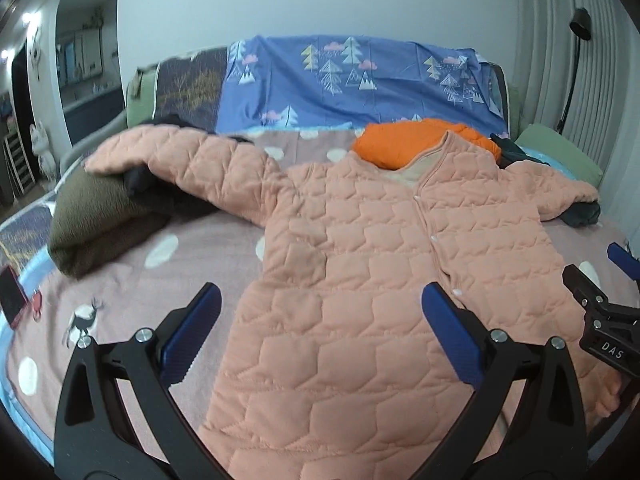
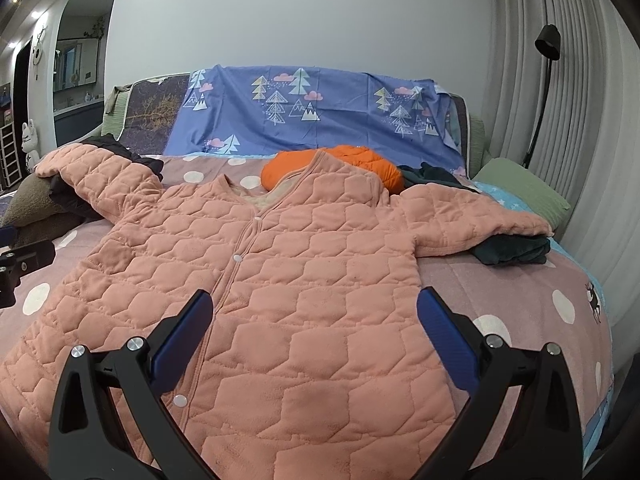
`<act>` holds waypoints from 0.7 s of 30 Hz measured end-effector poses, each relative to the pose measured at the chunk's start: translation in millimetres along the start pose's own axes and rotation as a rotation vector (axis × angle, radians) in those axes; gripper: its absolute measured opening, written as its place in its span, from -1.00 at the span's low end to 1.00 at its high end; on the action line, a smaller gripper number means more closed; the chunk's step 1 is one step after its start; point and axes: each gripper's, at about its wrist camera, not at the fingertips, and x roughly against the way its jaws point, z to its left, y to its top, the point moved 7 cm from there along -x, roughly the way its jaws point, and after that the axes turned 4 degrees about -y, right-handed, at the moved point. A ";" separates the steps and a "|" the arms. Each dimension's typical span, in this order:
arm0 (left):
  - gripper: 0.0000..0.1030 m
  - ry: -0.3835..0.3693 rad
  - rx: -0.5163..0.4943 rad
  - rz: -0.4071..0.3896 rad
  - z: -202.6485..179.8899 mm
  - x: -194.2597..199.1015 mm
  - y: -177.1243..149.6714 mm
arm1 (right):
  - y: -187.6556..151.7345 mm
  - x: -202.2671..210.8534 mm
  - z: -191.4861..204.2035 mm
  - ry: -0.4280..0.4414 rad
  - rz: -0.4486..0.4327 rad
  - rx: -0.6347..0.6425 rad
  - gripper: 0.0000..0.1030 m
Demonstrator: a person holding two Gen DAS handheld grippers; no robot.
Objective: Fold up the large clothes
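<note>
A large pink quilted jacket [image 1: 384, 248] [image 2: 288, 264] lies front-up and snapped closed on the bed, both sleeves spread outward. Its left sleeve [image 1: 188, 160] drapes over a dark pile, and its right sleeve [image 2: 480, 216] rests on dark folded clothes. My left gripper [image 1: 320, 304] hovers open above the jacket's lower left part, nothing between its blue pads. My right gripper [image 2: 314, 308] is open above the lower right half, also empty. The right gripper's black body [image 1: 600, 320] shows at the left wrist view's right edge.
An orange puffy garment [image 2: 336, 166] lies behind the collar. A brown folded blanket [image 1: 100, 224] and dark clothes sit left; dark green clothes [image 2: 516, 248] and a green pillow [image 2: 520, 188] sit right. A phone [image 1: 12, 296] lies at the bed's left edge. A floor lamp [image 2: 544, 80] stands by the curtain.
</note>
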 end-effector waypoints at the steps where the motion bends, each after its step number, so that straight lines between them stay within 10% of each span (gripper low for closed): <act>1: 0.96 0.004 0.001 0.005 0.7 -0.6 -1.2 | 0.3 -0.2 -0.7 -0.003 -0.001 0.000 0.97; 21: 0.96 -0.061 -0.065 -0.012 -17.3 6.4 -8.4 | -1.2 -1.6 -0.5 0.011 0.017 -0.017 0.97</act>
